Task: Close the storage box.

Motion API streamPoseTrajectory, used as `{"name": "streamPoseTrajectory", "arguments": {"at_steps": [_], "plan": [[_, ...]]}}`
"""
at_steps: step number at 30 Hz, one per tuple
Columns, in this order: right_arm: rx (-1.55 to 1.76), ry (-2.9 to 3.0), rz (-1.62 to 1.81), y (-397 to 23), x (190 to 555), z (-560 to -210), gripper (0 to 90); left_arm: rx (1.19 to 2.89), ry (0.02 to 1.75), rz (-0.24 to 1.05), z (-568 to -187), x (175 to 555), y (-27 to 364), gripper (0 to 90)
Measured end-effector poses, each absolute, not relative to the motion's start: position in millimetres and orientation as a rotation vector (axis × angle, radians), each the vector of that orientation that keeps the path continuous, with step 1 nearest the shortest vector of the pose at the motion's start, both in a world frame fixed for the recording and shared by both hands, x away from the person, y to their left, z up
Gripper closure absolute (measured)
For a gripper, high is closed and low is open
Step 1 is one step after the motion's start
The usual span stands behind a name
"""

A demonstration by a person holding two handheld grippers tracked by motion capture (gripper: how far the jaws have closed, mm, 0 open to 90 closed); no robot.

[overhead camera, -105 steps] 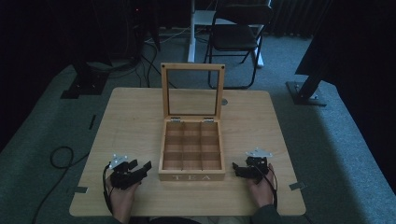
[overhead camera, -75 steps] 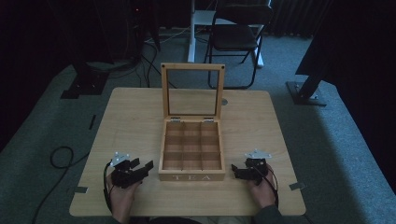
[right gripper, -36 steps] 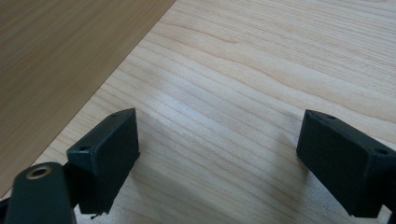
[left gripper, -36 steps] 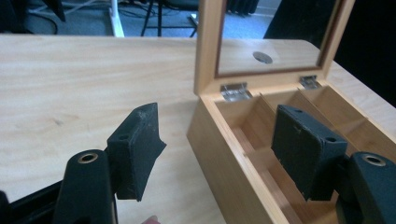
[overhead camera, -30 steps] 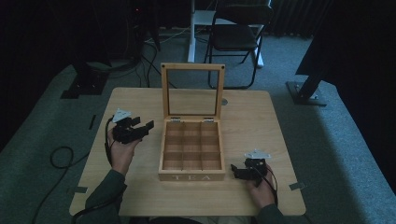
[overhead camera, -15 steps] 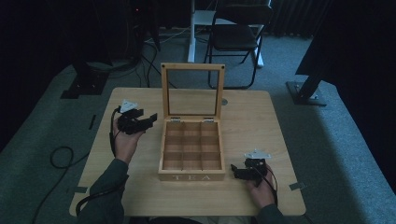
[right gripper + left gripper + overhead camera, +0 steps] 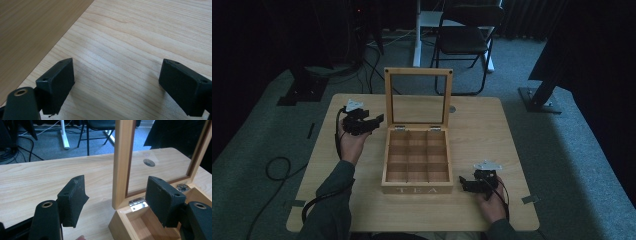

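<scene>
A wooden tea box [image 7: 417, 170] with several empty compartments stands mid-table, its glass-paned lid [image 7: 418, 97] raised upright. My left gripper [image 7: 373, 120] is open at the lid's left edge; in the left gripper view the lid's left frame post [image 7: 121, 165] stands between the jaws, with a hinge [image 7: 137, 203] below. My right gripper [image 7: 464, 184] rests open on the table just right of the box's front corner. The right gripper view has bare tabletop [image 7: 130, 50] between the jaws and the box's side wall [image 7: 32, 32] at left.
The light wooden table [image 7: 482, 130] has a round hole [image 7: 452, 108] behind the lid. A folding chair [image 7: 467, 40] and stand bases [image 7: 539, 100] sit on the grey carpet beyond. Cables [image 7: 274, 167] trail at the left.
My left gripper has moved from the table's front left up and forward to the left edge of the raised lid. The right gripper has stayed put.
</scene>
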State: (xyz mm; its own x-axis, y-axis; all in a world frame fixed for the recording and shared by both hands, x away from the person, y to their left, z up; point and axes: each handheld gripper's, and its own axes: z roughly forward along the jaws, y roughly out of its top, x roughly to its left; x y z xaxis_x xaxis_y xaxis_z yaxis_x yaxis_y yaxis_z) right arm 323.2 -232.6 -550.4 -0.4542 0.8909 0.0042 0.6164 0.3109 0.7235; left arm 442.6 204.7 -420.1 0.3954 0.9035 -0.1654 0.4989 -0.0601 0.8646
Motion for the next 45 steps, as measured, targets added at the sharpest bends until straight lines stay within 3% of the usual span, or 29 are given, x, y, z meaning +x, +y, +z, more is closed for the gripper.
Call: {"name": "streamPoseTrajectory", "arguments": {"at_steps": [45], "plan": [[1.340, 2.186, 0.938, -233, 323, -550, 12.6, 1.707, 1.219, 0.482, -419, 496, 187, 33.1]]}}
